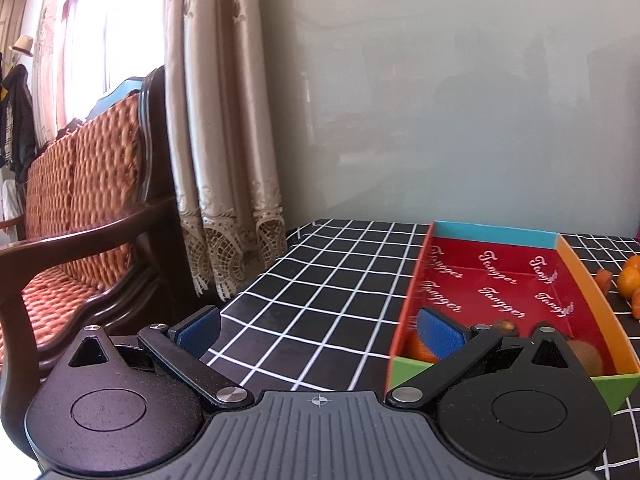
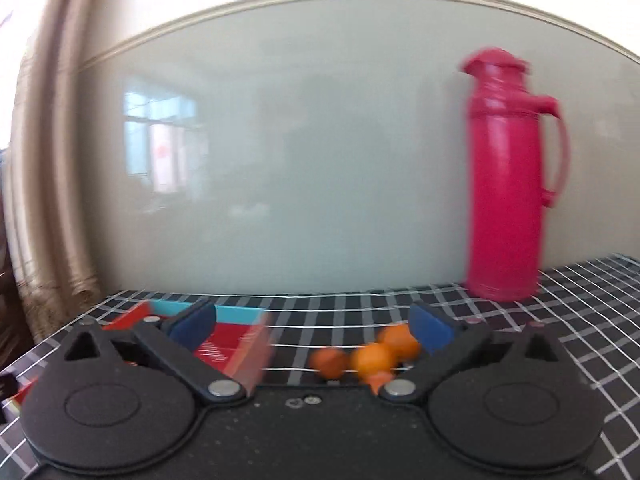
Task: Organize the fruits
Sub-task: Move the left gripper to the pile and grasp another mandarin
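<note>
A shallow red tray (image 1: 496, 280) with coloured walls lies on the black checked tablecloth (image 1: 320, 280). It holds an orange fruit (image 1: 420, 350), a small dark fruit (image 1: 506, 326) and a brown kiwi (image 1: 586, 354) at its near end. My left gripper (image 1: 320, 330) is open and empty, left of the tray, its right pad over the tray's near corner. Several orange fruits (image 1: 630, 284) lie right of the tray. In the blurred right wrist view my right gripper (image 2: 312, 332) is open and empty above those oranges (image 2: 374, 356), with the tray (image 2: 224, 340) at left.
A tall red thermos jug (image 2: 508, 176) stands at the back right of the table against a grey glossy wall. A wooden bench with an orange woven cushion (image 1: 80, 208) and a beige curtain (image 1: 216, 120) stand beyond the table's left edge.
</note>
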A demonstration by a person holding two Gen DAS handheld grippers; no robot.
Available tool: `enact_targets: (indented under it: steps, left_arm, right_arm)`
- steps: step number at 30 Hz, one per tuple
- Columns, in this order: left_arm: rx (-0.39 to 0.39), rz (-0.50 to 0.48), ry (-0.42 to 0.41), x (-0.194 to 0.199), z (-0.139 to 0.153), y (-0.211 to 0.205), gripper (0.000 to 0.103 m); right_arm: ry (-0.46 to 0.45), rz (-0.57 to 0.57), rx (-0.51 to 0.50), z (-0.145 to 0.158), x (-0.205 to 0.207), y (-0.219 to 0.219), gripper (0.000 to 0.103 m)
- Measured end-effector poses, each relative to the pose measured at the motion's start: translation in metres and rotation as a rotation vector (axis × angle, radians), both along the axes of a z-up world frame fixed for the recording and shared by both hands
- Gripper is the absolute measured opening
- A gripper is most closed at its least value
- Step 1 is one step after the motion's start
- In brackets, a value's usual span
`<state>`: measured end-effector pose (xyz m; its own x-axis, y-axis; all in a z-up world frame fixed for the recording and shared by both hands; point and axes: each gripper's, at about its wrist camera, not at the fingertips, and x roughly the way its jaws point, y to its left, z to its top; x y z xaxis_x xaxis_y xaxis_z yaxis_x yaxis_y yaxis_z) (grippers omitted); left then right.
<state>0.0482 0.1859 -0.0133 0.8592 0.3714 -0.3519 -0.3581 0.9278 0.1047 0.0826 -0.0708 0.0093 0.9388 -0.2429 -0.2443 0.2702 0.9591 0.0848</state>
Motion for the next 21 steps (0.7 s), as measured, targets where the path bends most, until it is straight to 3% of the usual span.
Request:
enact_targets:
  steps: [4, 8, 21]
  left_arm:
    - [-0.006, -0.016, -0.004, 0.002, 0.001, -0.007, 0.103]
    - [-0.004, -0.039, -0.007, 0.004, 0.002, -0.018, 0.103]
    - [-0.024, -0.192, -0.041, 0.016, 0.007, -0.084, 0.103]
  right_arm:
    - [0.003, -0.11, -0.01, 0.004, -0.007, -0.026, 0.103]
    - [-0.003, -0.144, 0.013, 0.004, -0.014, -0.047, 0.103]
    - [-0.006, -0.26, -0.049, 0.001, -0.036, -0.088, 0.103]
